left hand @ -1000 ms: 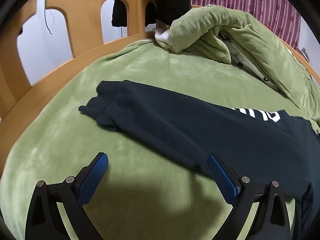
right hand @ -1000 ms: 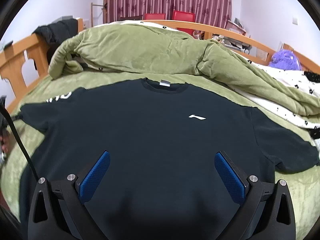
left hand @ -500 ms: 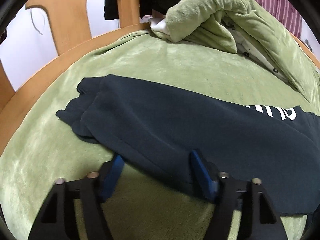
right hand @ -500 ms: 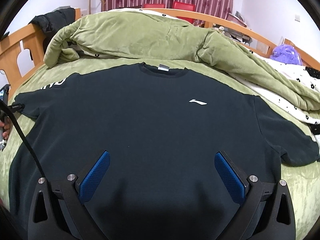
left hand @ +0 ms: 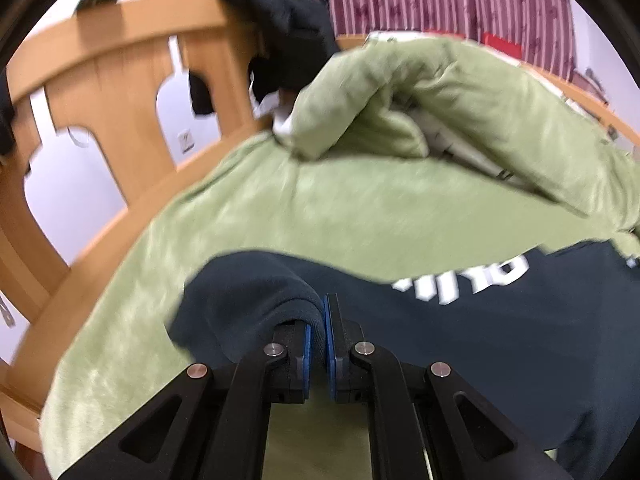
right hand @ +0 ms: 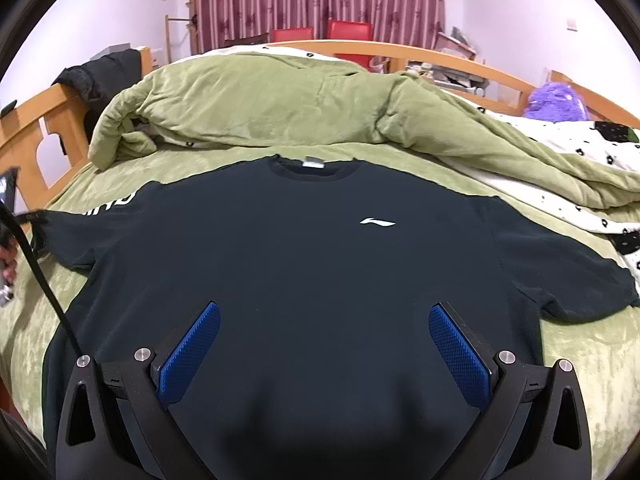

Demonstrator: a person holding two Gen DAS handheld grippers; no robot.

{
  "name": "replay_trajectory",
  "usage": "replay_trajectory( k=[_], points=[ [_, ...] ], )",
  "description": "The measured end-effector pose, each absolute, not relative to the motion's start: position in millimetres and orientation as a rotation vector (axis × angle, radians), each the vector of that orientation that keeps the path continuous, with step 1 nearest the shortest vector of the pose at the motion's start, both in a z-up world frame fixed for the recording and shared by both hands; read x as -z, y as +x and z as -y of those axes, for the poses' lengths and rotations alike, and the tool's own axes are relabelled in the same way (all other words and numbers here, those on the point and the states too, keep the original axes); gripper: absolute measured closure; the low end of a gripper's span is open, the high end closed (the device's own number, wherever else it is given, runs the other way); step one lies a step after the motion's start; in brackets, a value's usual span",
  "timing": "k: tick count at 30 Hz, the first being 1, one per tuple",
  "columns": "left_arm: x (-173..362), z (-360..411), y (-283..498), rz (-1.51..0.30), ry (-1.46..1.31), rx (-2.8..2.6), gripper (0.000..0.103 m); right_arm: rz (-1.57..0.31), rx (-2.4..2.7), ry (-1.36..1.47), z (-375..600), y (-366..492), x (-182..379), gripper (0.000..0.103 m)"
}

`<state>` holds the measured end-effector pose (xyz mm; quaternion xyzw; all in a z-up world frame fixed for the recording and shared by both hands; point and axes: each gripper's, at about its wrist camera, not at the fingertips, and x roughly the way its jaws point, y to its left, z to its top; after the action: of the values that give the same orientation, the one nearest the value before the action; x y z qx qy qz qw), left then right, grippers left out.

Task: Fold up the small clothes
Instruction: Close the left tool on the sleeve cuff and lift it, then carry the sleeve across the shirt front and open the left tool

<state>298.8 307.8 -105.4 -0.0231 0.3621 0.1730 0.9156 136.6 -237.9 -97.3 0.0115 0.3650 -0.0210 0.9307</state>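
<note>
Item: black T-shirt (right hand: 304, 264), flat, front up, on green bed (right hand: 580, 364). Step: first fold, sleeve side; my left hand-held gripper (left hand: 323, 316) clamped on its left sleeve (left hand: 256, 292), right hand-held gripper (right hand: 324, 340) spread wide above hem, holding nothing. Next, prob.: carry sleeve inward across chest w/o dragging body.

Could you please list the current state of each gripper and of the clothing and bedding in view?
left gripper: shut, pinching the sleeve edge of the T-shirt.
right gripper: open, over the shirt's lower half, holding nothing.
black T-shirt: spread flat, front up, not yet folded; one sleeve bunched at the left gripper.
green duvet: crumpled in a heap behind the collar.
dark garment: draped over the wooden bed frame.
</note>
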Motion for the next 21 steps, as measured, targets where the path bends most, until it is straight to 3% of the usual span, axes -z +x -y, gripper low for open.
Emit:
replay_trajectory(
  k=[11, 21],
  points=[
    [13.0, -170.4, 290.7, -0.659, -0.008, -0.198, 0.097, -0.674, 0.149, -0.051, 276.7, 97.8, 83.5, 0.001],
    [-0.7, -9.7, 289.7, -0.607, 0.035, -0.063, 0.097, -0.639, 0.188, -0.012, 324.4, 74.1, 65.1, 0.001]
  ],
)
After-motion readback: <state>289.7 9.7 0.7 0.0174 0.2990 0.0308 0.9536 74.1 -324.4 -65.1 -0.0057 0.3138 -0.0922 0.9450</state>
